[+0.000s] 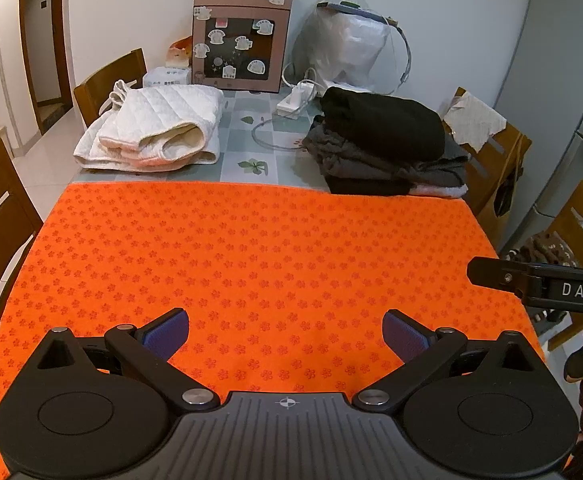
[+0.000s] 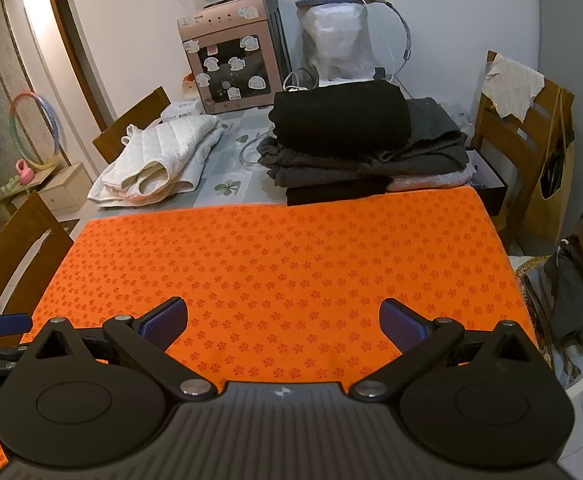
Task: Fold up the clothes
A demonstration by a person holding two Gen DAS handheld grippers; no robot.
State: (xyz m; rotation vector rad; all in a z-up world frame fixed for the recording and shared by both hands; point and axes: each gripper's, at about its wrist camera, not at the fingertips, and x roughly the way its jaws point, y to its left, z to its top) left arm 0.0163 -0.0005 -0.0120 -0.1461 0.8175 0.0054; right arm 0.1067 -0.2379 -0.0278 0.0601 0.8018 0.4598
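I am holding the left gripper and right gripper with jaws apart above the bare orange flower-print mat. The stack of dark folded clothes is lying beyond; I should take one garment only.

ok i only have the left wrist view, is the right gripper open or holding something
Observer: The right gripper is open and holds nothing; only the orange mat shows between its fingers.
Operator: where's the next garment, i just see something brown at the right edge
Observer: That is a loose pile of clothes to the right of the mat, brown on top and dark grey below.
Operator: anything by the folded stack
Observer: A black box sits at the right end of the folded stack.
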